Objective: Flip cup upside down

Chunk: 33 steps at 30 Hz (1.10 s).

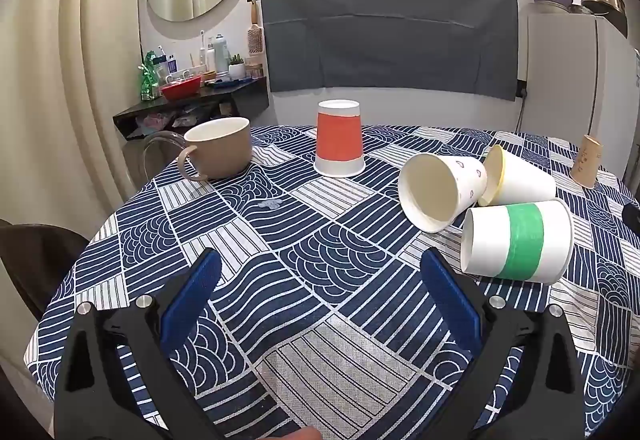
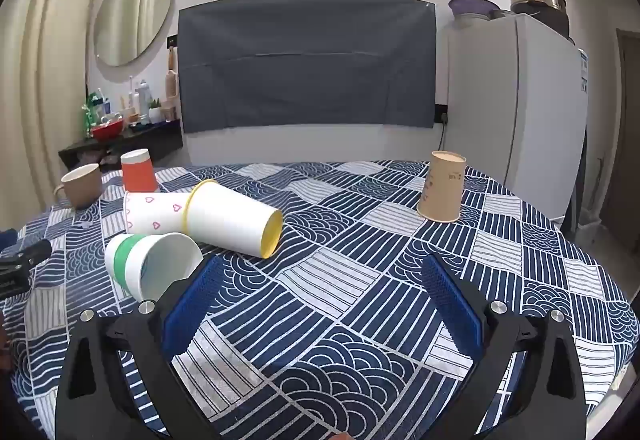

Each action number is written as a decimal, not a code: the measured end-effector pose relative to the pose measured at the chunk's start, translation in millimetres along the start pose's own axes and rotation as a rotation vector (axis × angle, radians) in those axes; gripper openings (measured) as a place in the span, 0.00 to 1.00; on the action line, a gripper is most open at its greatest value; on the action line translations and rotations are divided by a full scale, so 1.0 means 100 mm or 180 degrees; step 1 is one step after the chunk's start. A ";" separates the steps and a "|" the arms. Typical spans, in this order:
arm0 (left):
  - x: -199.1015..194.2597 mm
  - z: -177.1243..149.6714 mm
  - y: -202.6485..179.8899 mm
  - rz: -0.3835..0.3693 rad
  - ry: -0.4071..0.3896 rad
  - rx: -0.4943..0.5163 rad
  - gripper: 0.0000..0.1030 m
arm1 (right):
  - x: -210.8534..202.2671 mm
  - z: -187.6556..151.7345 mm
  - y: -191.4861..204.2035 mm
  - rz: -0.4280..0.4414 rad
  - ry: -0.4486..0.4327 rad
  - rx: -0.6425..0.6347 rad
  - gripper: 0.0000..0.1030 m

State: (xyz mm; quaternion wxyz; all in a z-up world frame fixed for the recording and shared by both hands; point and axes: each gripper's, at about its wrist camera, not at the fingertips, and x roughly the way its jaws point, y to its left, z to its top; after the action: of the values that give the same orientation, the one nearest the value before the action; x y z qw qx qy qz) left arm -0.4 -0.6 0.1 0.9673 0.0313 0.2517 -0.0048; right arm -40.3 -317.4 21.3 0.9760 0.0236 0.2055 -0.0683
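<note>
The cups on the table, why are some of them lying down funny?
Three paper cups lie tipped on their sides in a huddle: the heart-print cup, the yellow-rimmed cup and the green-banded cup. The orange cup and brown paper cup stand upside down; the beige mug sits upright. Nothing looks spilled.

Brown paper cup [image 2: 442, 186] — small dark print, unreadable; no other text legible.
</note>
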 end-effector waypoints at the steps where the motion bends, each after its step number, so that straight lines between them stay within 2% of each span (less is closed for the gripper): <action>1: 0.00 0.00 0.00 -0.0007 0.0004 -0.0004 0.95 | 0.00 0.00 0.00 -0.0002 0.0003 0.0000 0.93; 8: 0.03 0.02 0.04 -0.0063 0.0048 -0.0048 0.95 | 0.00 0.00 0.00 -0.0008 0.0002 -0.0011 0.93; 9: -0.01 0.04 0.03 -0.0009 0.0018 -0.0007 0.95 | 0.00 0.00 0.00 -0.0008 0.0001 -0.0012 0.93; 33: 0.01 -0.02 -0.01 -0.0012 0.0027 0.0017 0.95 | -0.01 0.00 0.00 -0.0001 0.0005 0.0003 0.93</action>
State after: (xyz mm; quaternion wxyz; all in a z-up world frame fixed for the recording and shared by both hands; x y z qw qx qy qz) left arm -1.0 -1.5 -2.2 0.9661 0.0334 0.2559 -0.0071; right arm -41.2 -317.1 22.0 0.9758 0.0241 0.2062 -0.0685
